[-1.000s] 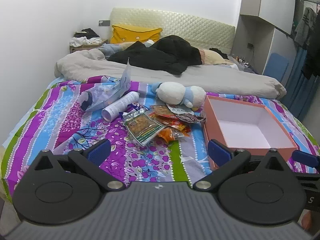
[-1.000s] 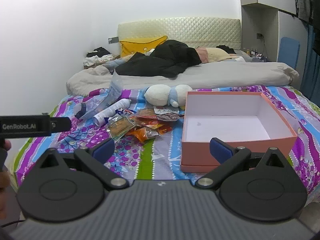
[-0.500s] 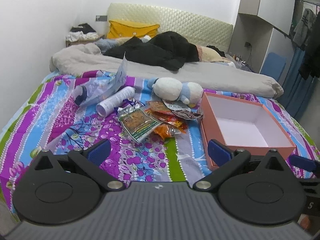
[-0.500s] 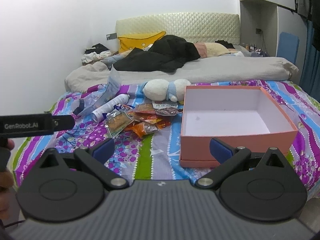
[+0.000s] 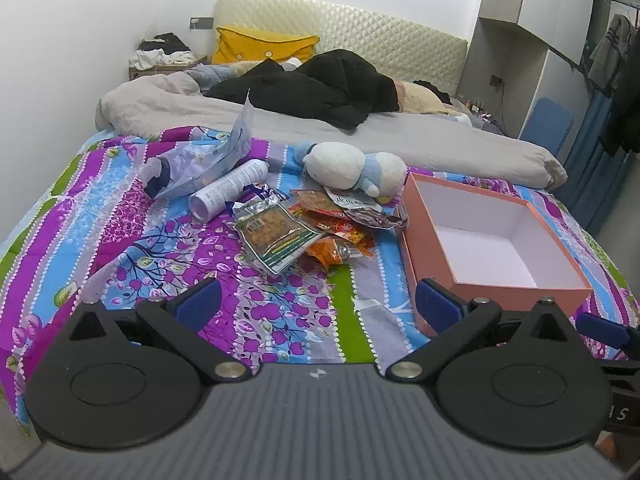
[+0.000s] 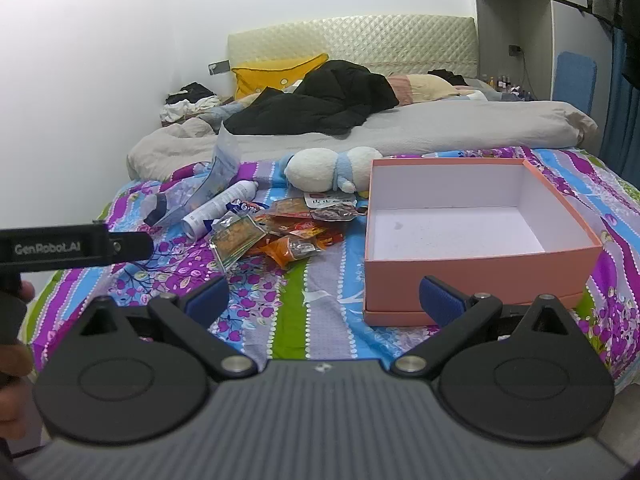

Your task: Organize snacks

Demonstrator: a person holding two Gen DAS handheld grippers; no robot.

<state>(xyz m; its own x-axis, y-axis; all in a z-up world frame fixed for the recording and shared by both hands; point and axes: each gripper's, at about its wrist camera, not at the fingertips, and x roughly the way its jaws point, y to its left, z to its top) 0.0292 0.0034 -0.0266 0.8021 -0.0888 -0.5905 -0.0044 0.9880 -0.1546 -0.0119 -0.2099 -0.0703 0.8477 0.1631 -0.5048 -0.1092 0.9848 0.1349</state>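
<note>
Left gripper low centre of frame, blue pads spread wide, nothing between, hovering over floral bedspread. Right gripper likewise spread, empty, low centre of its frame. Snack packets piled mid-frame, just left of pink box; green-edged packet lies nearest on left side of pile. Box open, white inside, empty, right of centre. Plush toy behind pile, touching it. White tube and clear pouch upper left of pile. Hand at left edge of right view.
</note>
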